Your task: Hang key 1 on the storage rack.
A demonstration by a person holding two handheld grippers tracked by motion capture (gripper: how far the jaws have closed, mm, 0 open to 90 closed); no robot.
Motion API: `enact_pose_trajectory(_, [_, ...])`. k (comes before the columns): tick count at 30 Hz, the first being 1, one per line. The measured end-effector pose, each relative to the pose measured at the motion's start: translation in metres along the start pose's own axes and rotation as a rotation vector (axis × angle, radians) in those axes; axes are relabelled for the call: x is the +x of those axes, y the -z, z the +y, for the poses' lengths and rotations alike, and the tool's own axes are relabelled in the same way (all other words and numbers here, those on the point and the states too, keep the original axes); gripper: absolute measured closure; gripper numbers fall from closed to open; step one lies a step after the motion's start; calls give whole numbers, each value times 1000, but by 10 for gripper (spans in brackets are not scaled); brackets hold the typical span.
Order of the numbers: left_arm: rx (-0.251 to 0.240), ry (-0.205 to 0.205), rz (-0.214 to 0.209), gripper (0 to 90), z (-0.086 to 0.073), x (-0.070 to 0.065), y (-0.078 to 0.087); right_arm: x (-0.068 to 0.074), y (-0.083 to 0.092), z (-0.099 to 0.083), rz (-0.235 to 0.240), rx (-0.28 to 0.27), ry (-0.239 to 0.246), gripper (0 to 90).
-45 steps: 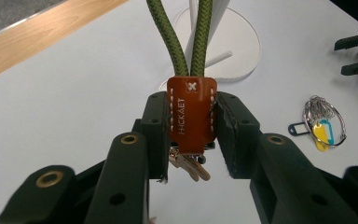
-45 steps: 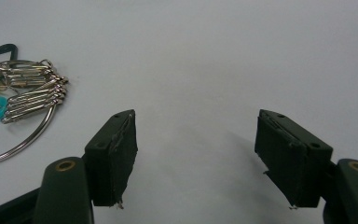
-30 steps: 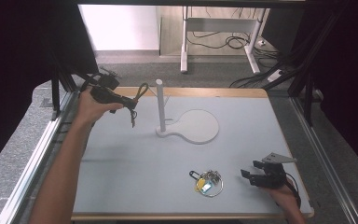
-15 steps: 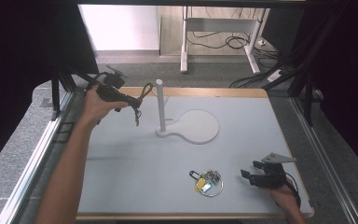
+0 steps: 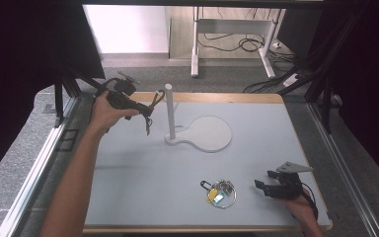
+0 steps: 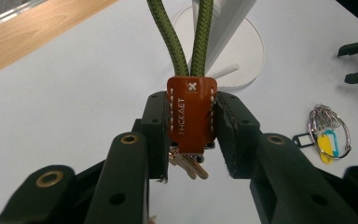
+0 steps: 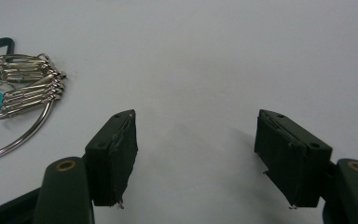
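My left gripper (image 5: 144,110) hovers at the table's far left, shut on the orange leather tag (image 6: 191,114) of a keychain. The keychain's green cord loop (image 6: 186,42) reaches toward the white post (image 5: 169,111), and its brass keys (image 6: 189,165) hang below the tag. The post rises from a round white base (image 5: 212,134). A metal key ring (image 5: 220,191) with yellow and teal tags lies near the front edge. Just right of the ring, my right gripper (image 5: 261,186) rests open on the table. In the right gripper view its pads (image 7: 116,154) are wide apart with nothing between them.
The white table (image 5: 276,128) has a wooden rim (image 5: 227,97). Black frame posts and cables stand beyond its left and right sides. A desk with cables stands on the floor behind the table.
My left hand with the keychain has drifted slightly right, toward the post. The right gripper and the key ring have stayed put.
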State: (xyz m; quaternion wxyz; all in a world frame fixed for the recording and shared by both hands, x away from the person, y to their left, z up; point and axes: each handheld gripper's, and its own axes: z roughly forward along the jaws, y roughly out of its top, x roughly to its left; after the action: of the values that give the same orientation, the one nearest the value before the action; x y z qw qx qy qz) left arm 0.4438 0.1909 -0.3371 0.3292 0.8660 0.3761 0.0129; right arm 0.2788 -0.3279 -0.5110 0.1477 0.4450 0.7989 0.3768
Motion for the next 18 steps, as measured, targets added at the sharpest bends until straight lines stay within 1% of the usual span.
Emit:
enact_pose_trajectory(4, [15, -10, -1, 664, 1, -3, -5, 0, -1, 0, -1, 0, 2, 301])
enact_pose_trajectory(10, [23, -15, -1, 664, 2, -5, -10, 0, -1, 0, 0, 0, 2, 301])
enact_pose_trajectory(12, [30, -23, -1, 664, 2, -5, -11, 0, -1, 0, -1, 1, 2, 301])
enact_pose_trajectory(13, [39, -28, 3, 663, 2, -6, -14, 0, -1, 0, -1, 1, 2, 301])
enact_pose_trajectory(17, [51, -32, 11, 663, 2, -9, -18, 0, 0, 0, -1, 0, 3, 301])
enact_pose_trajectory(18, [57, -38, 14, 663, 2, -9, -19, 0, 0, 0, 0, 0, 3, 301])
